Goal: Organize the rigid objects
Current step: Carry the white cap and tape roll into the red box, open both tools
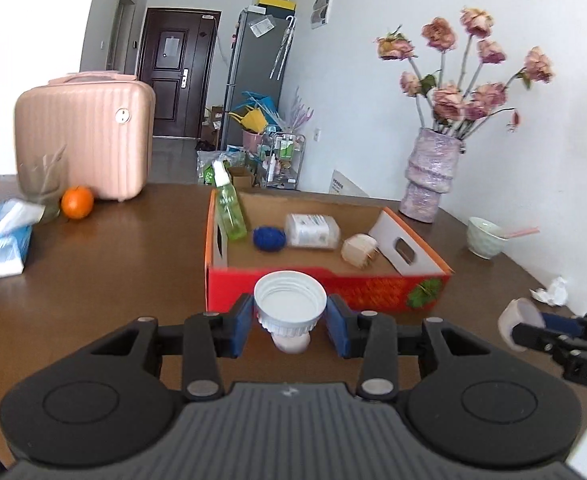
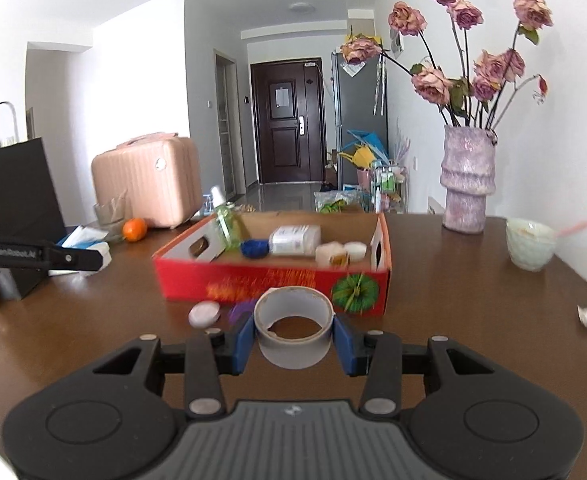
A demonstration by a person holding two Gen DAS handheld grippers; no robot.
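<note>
My left tongs (image 1: 290,322) pinch a white ribbed plastic screw cap (image 1: 290,304), open side up, squeezed between both blue pads (image 1: 244,322). My right tongs (image 2: 293,334) pinch a roll of grey tape (image 2: 293,326), its hole facing up, the pads touching its two sides. Just ahead of both pairs of tongs sits the red cardboard tray box (image 1: 325,288) on the brown wooden table (image 1: 113,264). Inside it are a green spray bottle (image 1: 229,208) leaning on the left wall, a blue ball (image 1: 268,238), a clear plastic jar with a white label (image 1: 312,231) on its side, and a pale block (image 1: 359,250). A small pale round lid (image 2: 204,314) lies on the table between my right tongs and the box.
</note>
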